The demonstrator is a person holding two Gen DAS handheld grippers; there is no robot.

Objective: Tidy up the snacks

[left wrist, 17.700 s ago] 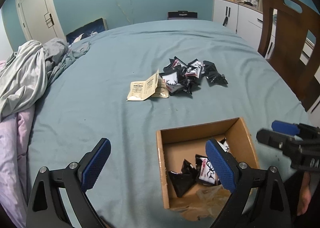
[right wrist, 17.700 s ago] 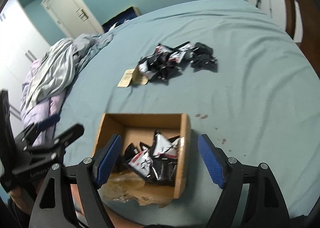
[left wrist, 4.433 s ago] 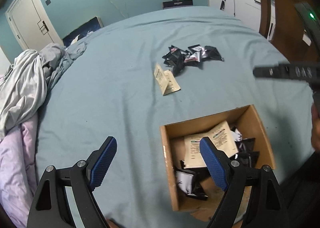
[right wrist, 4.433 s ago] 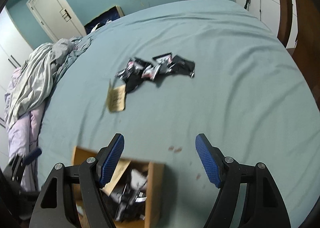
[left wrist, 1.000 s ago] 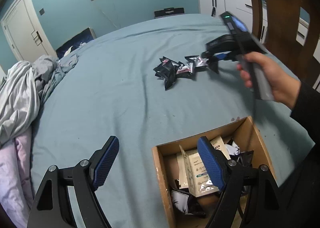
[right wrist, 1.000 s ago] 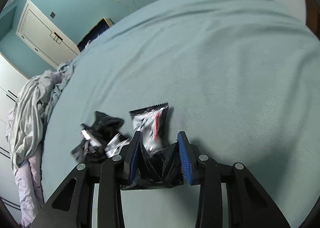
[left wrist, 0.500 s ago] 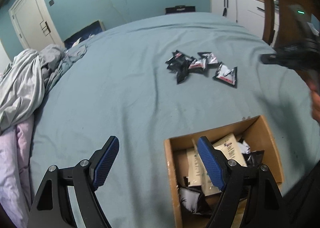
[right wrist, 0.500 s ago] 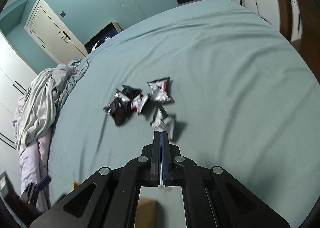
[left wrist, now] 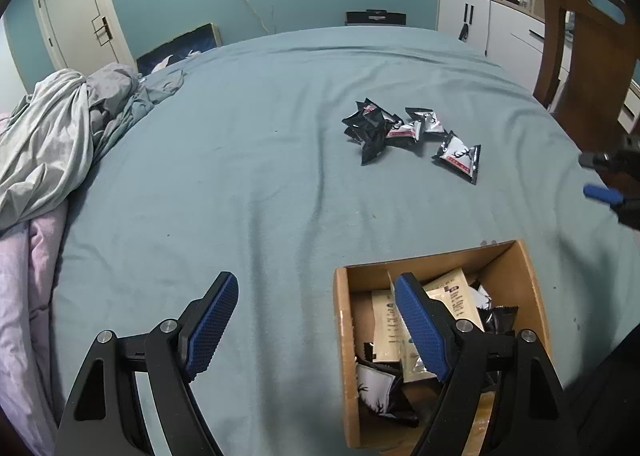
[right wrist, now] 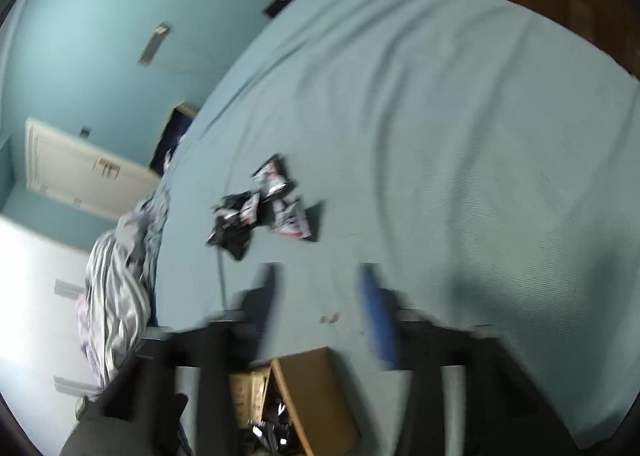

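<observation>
Crumpled bedding [left wrist: 60, 135] far left, not mine to sort. My left gripper [left wrist: 316, 330] hangs wide open and empty, its right finger over the cardboard box [left wrist: 342, 356], which holds beige sachets and black packets. Ahead on the teal sheet [left wrist: 240, 195] sits the leftover snack pile [left wrist: 380, 127], with one loose packet [left wrist: 458, 157] just right of it, long axis slanting down to the right. My right gripper [right wrist: 322, 316] is opening; its view is smeared, but nothing seems to be between the jaws and the box corner [right wrist: 316, 388] shows just below them. The pile lies forward and slightly left of that claw [right wrist: 256, 207]. The right hand looks nearer the loose packet; the left is back at the box.
</observation>
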